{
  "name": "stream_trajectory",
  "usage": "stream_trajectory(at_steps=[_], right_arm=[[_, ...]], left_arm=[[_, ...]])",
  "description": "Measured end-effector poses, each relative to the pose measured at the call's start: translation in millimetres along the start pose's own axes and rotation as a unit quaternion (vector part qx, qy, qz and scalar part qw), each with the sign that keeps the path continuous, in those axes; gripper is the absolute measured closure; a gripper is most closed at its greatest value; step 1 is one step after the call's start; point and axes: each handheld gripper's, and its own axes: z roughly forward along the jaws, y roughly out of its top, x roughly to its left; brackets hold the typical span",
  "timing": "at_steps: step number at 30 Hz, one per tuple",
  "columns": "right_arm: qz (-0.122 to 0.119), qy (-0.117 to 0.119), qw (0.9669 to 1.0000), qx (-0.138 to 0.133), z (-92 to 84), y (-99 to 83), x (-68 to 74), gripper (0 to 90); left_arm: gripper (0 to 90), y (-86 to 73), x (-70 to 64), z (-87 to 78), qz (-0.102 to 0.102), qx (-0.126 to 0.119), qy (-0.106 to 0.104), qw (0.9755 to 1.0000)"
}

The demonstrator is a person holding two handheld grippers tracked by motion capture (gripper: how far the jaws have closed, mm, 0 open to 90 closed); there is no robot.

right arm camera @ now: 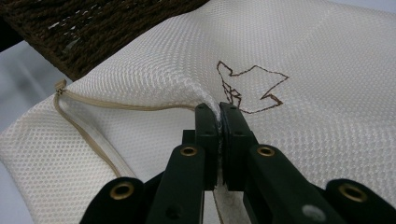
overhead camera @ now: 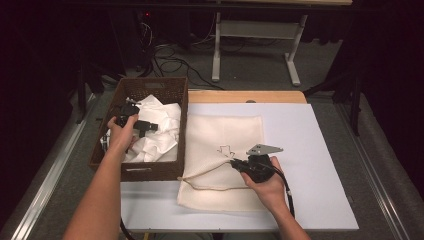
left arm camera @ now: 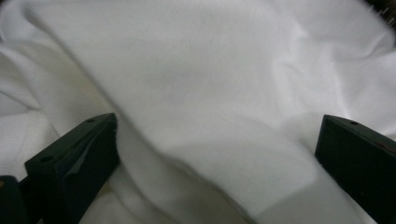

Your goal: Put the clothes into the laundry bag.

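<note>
A cream mesh laundry bag [overhead camera: 225, 150] with a brown embroidered mark lies flat on the white table. My right gripper [overhead camera: 235, 163] is shut on the upper layer of the mesh bag [right arm camera: 299, 93] beside its zipper [right arm camera: 88, 135], lifting that edge so the opening gapes toward the basket. White cloth [overhead camera: 160, 127] is heaped in the brown wicker basket [overhead camera: 182, 95] at the left. My left gripper [overhead camera: 149, 127] hangs open just above that heap. In the left gripper view its jaws stand wide apart around a fold of white cloth [left arm camera: 210, 116], not pressing it.
The wicker basket's wall [right arm camera: 107, 28] stands right next to the bag's open edge. The white table [overhead camera: 320, 150] has bare room to the right of the bag. Beyond the table are a wooden strip [overhead camera: 245, 96], cables on the floor and a metal stand [overhead camera: 255, 30].
</note>
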Motion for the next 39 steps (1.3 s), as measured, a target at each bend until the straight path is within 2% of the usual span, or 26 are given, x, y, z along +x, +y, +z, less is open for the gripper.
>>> stream_trajectory(at_steps=[2, 5, 8, 9, 11, 13, 14, 15, 17, 18, 19, 20, 22, 24, 26, 27, 28, 29, 31, 32, 33, 34, 35, 36, 38, 39], right_arm=[[-0.003, -0.002, 1.0, 0.002, 1.0, -0.3, 0.6, 87.8], [-0.001, -0.002, 1.0, 0.002, 1.1, -0.6, 0.6, 87.8], [-0.003, -0.006, 1.0, 0.001, 0.1, -0.3, 0.7, 87.8], [-0.005, -0.006, 1.0, 0.0, 0.0, -0.3, 0.7, 87.9], [-0.007, -0.007, 1.0, -0.001, -0.3, -0.2, 0.6, 87.8], [-0.007, -0.006, 1.0, 0.002, 0.3, -0.6, 0.2, 87.8], [-0.01, -0.006, 0.9999, 0.002, 1.1, -1.0, -0.2, 87.8], [-0.007, -0.005, 1.0, 0.002, 1.7, -1.2, 0.3, 87.8], [-0.011, -0.007, 0.9999, 0.005, 3.2, -1.5, 1.2, 87.8], [-0.012, -0.007, 0.9999, 0.007, 3.4, -1.3, 1.5, 87.8], [-0.012, -0.007, 0.9999, 0.006, 3.8, -1.4, 1.1, 87.8], [-0.009, -0.006, 0.9999, 0.006, 4.1, -1.4, 1.2, 87.8], [-0.009, -0.006, 0.9999, 0.008, 5.2, -1.7, 1.1, 87.8], [-0.012, -0.006, 0.9999, 0.008, 5.8, -2.1, 1.3, 87.8], [-0.011, -0.006, 0.9999, 0.008, 5.4, -2.5, 0.6, 87.8], [-0.011, -0.004, 0.9999, 0.006, 5.6, -2.5, -0.2, 87.8], [-0.006, -0.004, 1.0, 0.006, 5.7, -2.5, -1.0, 87.8], [-0.006, -0.005, 0.9999, 0.007, 5.9, -2.8, -1.3, 87.8], [-0.006, -0.006, 0.9999, 0.008, 6.6, -3.3, -0.7, 87.8], [-0.006, -0.007, 0.9999, 0.01, 6.9, -3.5, 0.0, 87.8], [-0.005, -0.007, 0.9999, 0.01, 6.8, -3.6, 0.1, 87.8], [-0.007, -0.007, 0.9999, 0.009, 6.6, -3.5, -0.2, 87.8], [-0.005, -0.007, 0.9999, 0.009, 6.4, -3.3, 0.0, 87.8], [-0.005, -0.007, 0.9999, 0.009, 6.4, -3.3, -0.1, 87.8], [-0.006, -0.007, 0.9999, 0.009, 6.6, -3.4, 0.0, 87.8], [-0.008, -0.007, 0.9999, 0.009, 6.9, -3.5, -0.1, 87.8]], left_arm=[[0.5, -3.6, 1.9, 8.6, -0.019, 0.021, 0.004, 0.9996], [0.2, -4.5, -1.0, 13.5, -0.021, 0.026, 0.019, 0.9992], [0.3, -2.9, -4.8, 14.2, -0.025, 0.06, 0.029, 0.9975], [0.3, -2.5, -5.6, 14.9, -0.026, 0.07, 0.026, 0.9968], [0.3, -2.1, -7.3, 17.1, -0.028, 0.089, 0.006, 0.9956], [0.5, -3.2, -9.4, 19.5, -0.016, 0.102, -0.005, 0.9946], [0.7, -3.3, -10.9, 19.9, -0.009, 0.106, -0.004, 0.9943], [2.5, -3.7, -14.2, 19.9, 0.009, 0.11, 0.005, 0.9939], [14.4, -3.2, -18.4, 16.3, 0.029, 0.111, 0.016, 0.9933], [27.4, -2.5, -19.3, 13.6, 0.028, 0.109, 0.007, 0.9936], [41.8, -1.8, -19.4, 11.3, 0.015, 0.112, -0.015, 0.9935], [54.6, -1.9, -19.9, 10.7, 0.012, 0.119, -0.023, 0.9926], [66.4, 0.1, -20.5, 8.9, 0.014, 0.132, -0.028, 0.9908], [69.8, 2.1, -18.9, 5.5, 0.009, 0.13, -0.025, 0.9912], [71.6, 5.6, -16.1, -6.1, -0.011, 0.082, 0.022, 0.9963], [71.7, 7.0, -12.9, -16.5, -0.031, 0.042, 0.066, 0.9965], [71.8, 7.2, -10.7, -21.4, -0.044, 0.025, 0.085, 0.9951], [71.6, 7.2, -9.1, -21.1, -0.047, 0.031, 0.08, 0.9952], [70.4, 5.8, -12.6, -16.0, -0.032, 0.042, 0.068, 0.9963], [68.7, 6.4, -15.0, -15.0, -0.029, 0.044, 0.052, 0.9972], [67.6, 7.7, -19.8, -14.1, -0.017, 0.045, 0.025, 0.9985], [64.0, 8.6, -22.4, -13.7, -0.014, 0.046, 0.009, 0.9988], [60.6, 9.4, -24.6, -13.1, -0.016, 0.043, -0.017, 0.9988], [55.3, 10.4, -24.7, -12.9, -0.026, 0.042, -0.049, 0.9976], [38.6, 11.0, -23.4, -13.2, -0.041, 0.038, -0.079, 0.9954], [29.5, 11.3, -23.9, -10.5, -0.046, 0.051, -0.107, 0.9919]])
